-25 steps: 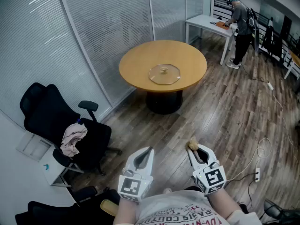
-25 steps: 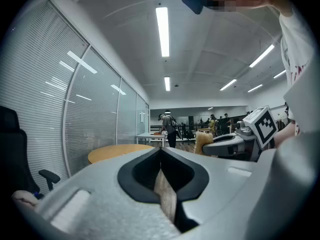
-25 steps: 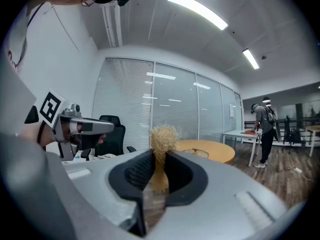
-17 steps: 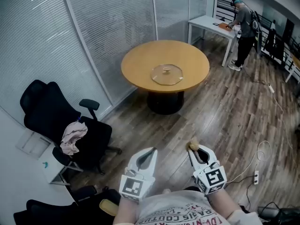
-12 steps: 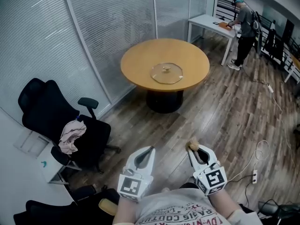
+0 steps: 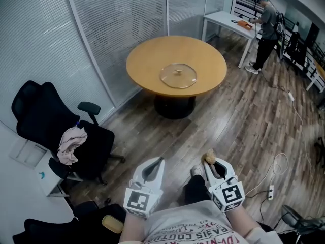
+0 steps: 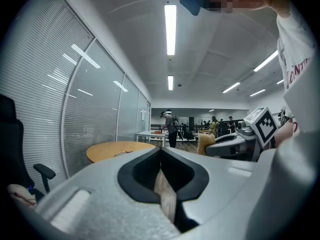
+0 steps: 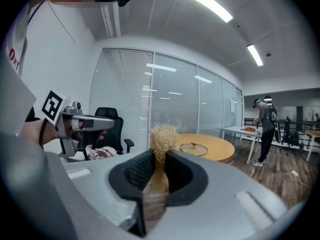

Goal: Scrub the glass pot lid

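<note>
Closest in, the person holds both grippers low in front of a white printed shirt (image 6: 195, 222), over the dark plank floor (image 6: 238, 121). The left gripper (image 6: 158, 160) is clenched with its jaws pressed together at the tip and nothing caught in them. The right gripper (image 6: 208, 162) is clamped on a scrubbing brush (image 6: 208, 157), whose frizzy tan tuft sticks up past the jaw tips; the right gripper view shows the tuft (image 8: 162, 136) pinched between the two black pads. The two grippers sit side by side, apart from one another, both pointing toward the table. A shoe (image 6: 195, 171) shows on the floor between them.

Off to the left stands a black office chair (image 6: 45, 121) with a pale crumpled cloth (image 6: 71, 139) draped on its seat. A white cable (image 6: 282, 164) loops across the floor to the right.

Farther out is a round wooden table (image 6: 152, 60) on a dark pedestal. The glass pot lid (image 6: 177, 75) lies flat on its top, knob up, well apart from both grippers. Behind the table runs a glass partition with blinds (image 6: 117, 19). At the far right, another person (image 6: 266, 22) stands at a white desk (image 6: 226, 19).
</note>
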Motion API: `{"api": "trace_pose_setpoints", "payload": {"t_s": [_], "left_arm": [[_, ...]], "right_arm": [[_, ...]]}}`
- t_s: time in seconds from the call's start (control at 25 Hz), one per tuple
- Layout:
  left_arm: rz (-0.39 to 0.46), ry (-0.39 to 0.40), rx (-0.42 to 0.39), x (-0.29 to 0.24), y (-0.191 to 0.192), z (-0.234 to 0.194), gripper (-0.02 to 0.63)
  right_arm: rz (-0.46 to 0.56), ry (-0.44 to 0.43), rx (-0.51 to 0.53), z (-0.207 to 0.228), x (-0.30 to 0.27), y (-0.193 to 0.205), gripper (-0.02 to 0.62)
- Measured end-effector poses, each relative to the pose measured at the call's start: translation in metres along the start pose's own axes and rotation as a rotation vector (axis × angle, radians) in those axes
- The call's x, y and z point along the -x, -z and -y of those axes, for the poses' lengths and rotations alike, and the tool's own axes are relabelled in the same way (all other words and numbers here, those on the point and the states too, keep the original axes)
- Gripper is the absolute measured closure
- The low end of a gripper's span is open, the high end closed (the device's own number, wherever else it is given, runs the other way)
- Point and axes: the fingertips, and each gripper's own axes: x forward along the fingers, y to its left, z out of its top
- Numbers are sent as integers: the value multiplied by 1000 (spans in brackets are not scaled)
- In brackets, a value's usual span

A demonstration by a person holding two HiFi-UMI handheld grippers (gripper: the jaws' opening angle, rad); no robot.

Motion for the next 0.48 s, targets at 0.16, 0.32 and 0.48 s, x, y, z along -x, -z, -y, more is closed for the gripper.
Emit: {"api": "trace_pose_setpoints", "payload": {"t_s": [0.16,0.32,0.48], "left_arm": [[-31,-45,4,-29,10,-22,598],[-45,-90,3,-73,8,-48,598],[-64,-140,-6,-132,-1,-72,598]], "right_arm": [[-8,-47,10,19,-40,-2,538],[-7,-82,-6,57,-87,-8,538],[-4,-135,-5,109,-139,-24,538]]}}
